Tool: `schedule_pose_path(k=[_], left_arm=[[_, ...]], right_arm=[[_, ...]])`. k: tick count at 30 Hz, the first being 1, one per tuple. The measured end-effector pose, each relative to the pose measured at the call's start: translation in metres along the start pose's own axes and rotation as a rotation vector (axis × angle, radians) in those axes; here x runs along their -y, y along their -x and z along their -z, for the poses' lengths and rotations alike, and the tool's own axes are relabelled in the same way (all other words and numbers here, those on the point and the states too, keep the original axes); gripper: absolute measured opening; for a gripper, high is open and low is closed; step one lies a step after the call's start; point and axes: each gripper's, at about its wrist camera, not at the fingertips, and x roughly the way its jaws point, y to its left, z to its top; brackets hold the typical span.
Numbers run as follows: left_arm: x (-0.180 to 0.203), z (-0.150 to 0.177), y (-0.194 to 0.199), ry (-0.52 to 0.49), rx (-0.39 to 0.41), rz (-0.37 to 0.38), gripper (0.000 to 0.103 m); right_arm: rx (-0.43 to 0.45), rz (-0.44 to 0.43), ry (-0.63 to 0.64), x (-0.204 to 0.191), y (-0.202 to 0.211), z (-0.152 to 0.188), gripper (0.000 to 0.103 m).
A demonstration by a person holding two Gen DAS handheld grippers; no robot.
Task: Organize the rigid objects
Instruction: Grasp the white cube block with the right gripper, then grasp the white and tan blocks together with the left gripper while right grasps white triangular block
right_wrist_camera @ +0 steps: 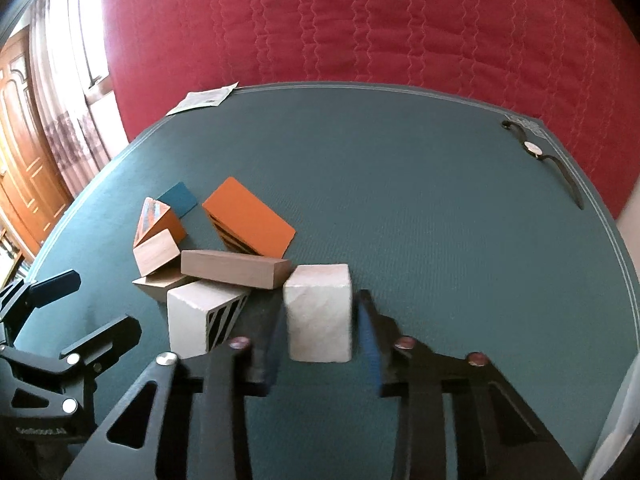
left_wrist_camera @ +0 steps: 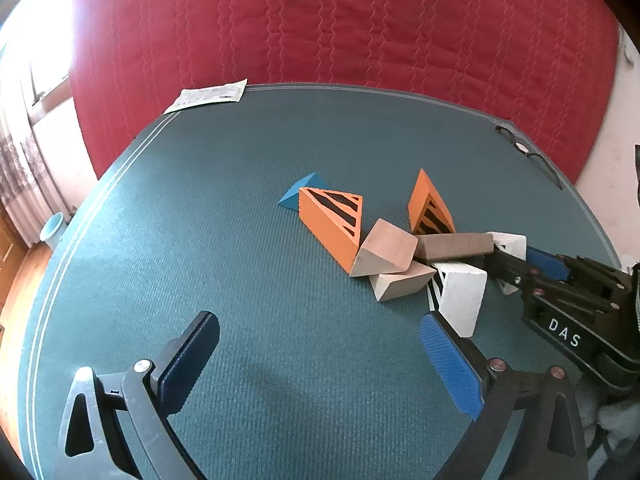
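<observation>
While the white wedge-shaped wooden block sits on the teal textured table mat at the right edge of the jumbled block pile, the right gripper has closed in around it, pads at or nearly on its two flat sides, so I judge it best to confirm a square, centred squeeze and lift straight up to avoid nudging the long brown wooden block just beside its upper left corner. Off to the side, the left gripper hangs released and empty over bare mat. Readable writing is scarce: "DAS" on the right gripper's body in the left wrist view, while the white printed paper slip at the mat's far edge is too small to read.
</observation>
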Motion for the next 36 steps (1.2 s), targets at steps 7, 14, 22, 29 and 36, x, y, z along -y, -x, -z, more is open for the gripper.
schedule_pose_path(k=[7,14,22,29,36], left_arm=[[0.004,0.003,-0.001,-0.015,0.003,-0.011,0.102],[0.009,0.002,-0.001,-0.029,0.009,-0.016,0.102],[0.033,-0.004,0.000,-0.065,-0.009,0.009,0.102],[0.055,-0.015,-0.007,-0.082,-0.017,0.015,0.091],[0.069,-0.015,-0.022,-0.070,-0.058,0.024,0.076]], right_arm=[[0.003,0.009,-0.029,0.010,0.006,0.005,0.031],[0.004,0.018,-0.054,0.026,0.022,0.022,0.031],[0.012,-0.013,-0.102,0.041,0.033,0.032,0.031],[0.018,-0.037,-0.123,0.046,0.033,0.034,0.031],[0.020,-0.042,-0.129,0.047,0.033,0.035,0.032]])
